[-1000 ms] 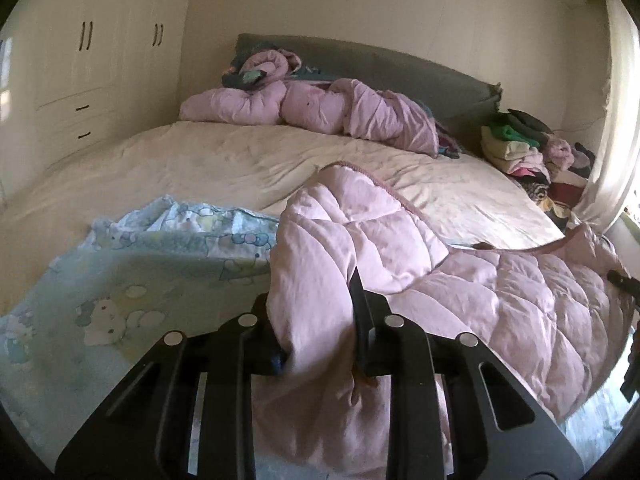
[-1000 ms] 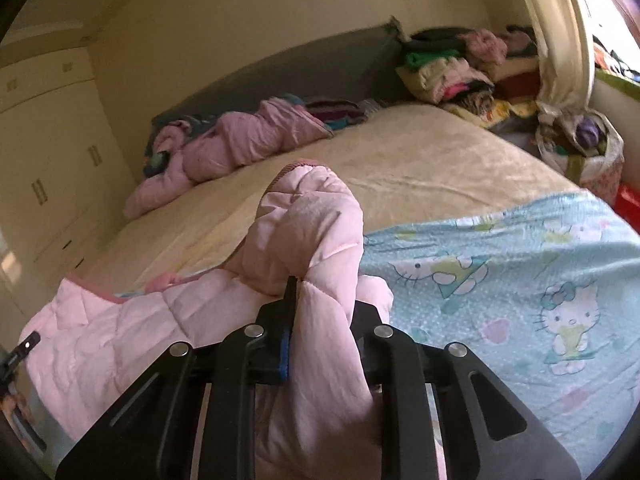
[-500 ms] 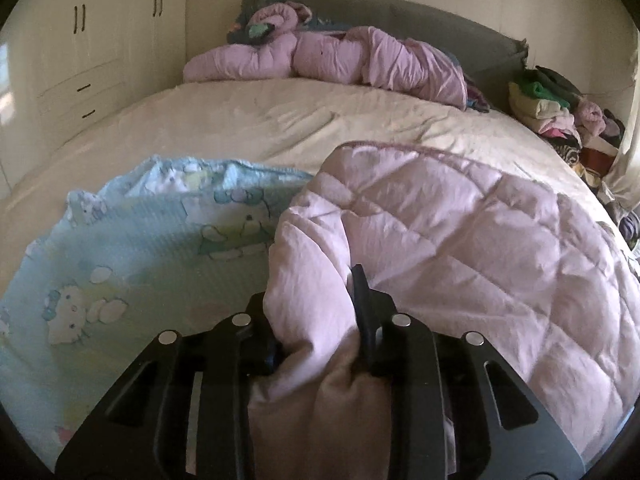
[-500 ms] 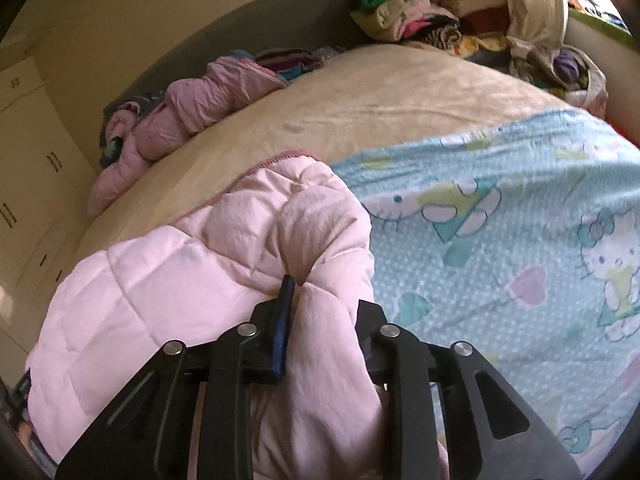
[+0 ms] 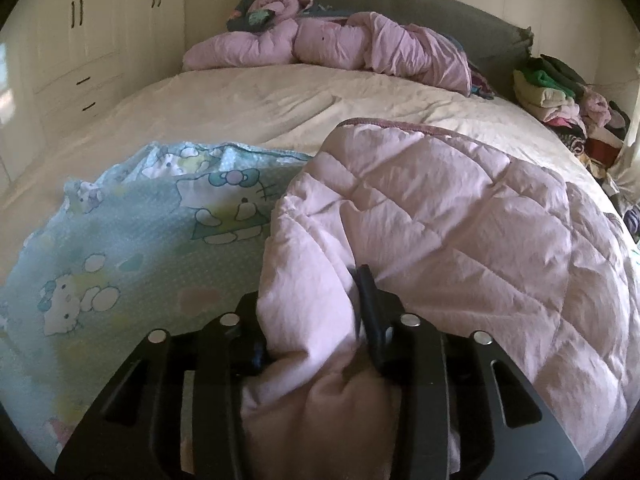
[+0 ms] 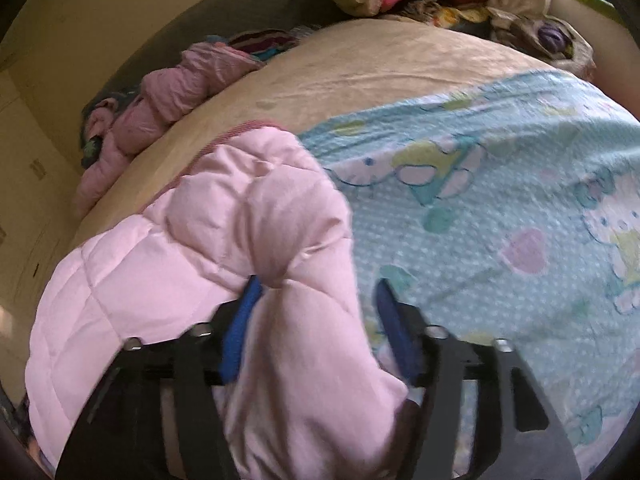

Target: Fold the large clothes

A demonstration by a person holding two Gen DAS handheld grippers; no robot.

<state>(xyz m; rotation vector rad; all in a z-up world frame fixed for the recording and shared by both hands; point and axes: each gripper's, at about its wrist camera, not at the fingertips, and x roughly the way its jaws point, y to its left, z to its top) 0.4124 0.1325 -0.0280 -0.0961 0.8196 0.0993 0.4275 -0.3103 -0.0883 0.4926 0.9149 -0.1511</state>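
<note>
A pale pink quilted blanket (image 5: 460, 216) lies over the near part of the bed, folded over a light blue Hello Kitty sheet (image 5: 132, 232). My left gripper (image 5: 312, 304) is shut on a bunched corner of the pink blanket; its left finger is hidden by cloth. In the right wrist view the pink blanket (image 6: 192, 248) lies at left beside the blue sheet (image 6: 500, 208). My right gripper (image 6: 316, 296) is open, its blue-padded fingers (image 6: 240, 320) spread, with the blanket corner lying loose between them.
The beige bed (image 5: 280, 96) stretches ahead. A crumpled pink duvet (image 5: 340, 44) lies against the grey headboard (image 5: 440, 12). A stack of folded clothes (image 5: 560, 96) stands at the far right. White wardrobes (image 5: 80, 40) line the left wall.
Both grippers have carried the pink blanket's edge forward and down onto the bed, over the blue sheet. The right gripper's fingers have spread open; the left still clamps the cloth.
</note>
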